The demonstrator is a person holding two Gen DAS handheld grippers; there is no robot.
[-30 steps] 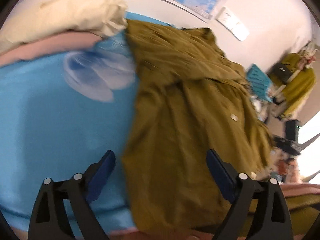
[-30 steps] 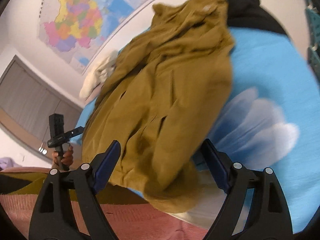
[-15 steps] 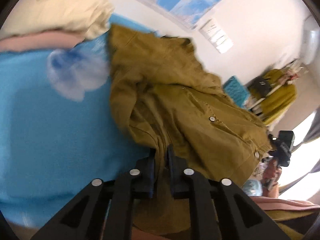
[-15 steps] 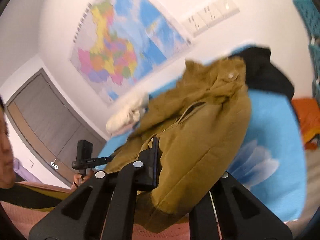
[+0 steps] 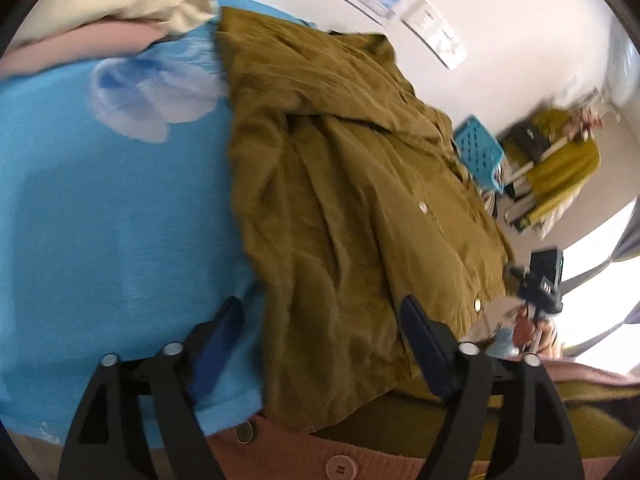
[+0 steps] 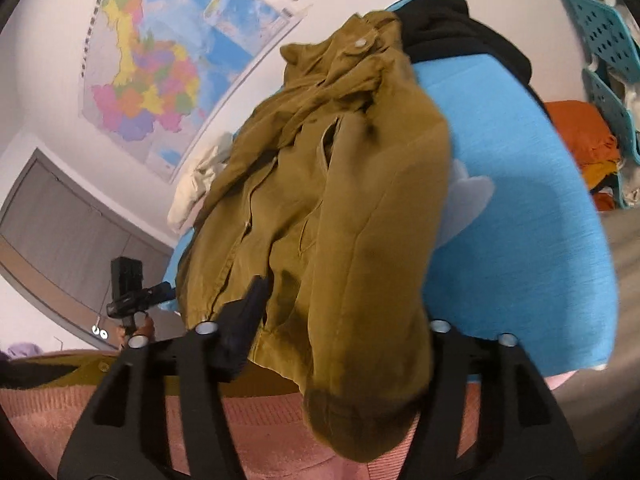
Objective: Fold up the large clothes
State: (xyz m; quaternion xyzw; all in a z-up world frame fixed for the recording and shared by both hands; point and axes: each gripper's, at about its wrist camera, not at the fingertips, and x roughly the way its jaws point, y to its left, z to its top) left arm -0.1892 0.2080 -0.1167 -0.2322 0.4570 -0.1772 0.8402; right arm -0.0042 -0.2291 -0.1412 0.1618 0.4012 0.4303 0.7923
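Olive jacket (image 5: 360,208) on blue bedsheet (image 5: 100,220), left gripper (image 5: 320,340) opening (fabric lying between, unpinched)

A: Where does the left wrist view look from?

B: Low and close, angled down over the olive jacket (image 5: 360,208) on the blue sheet (image 5: 100,220), facing the wall.

A: And the right wrist view?

B: Just as close, tilted down less, catching the wall map (image 6: 160,68). Both share the jacket, the sheet and the wall.
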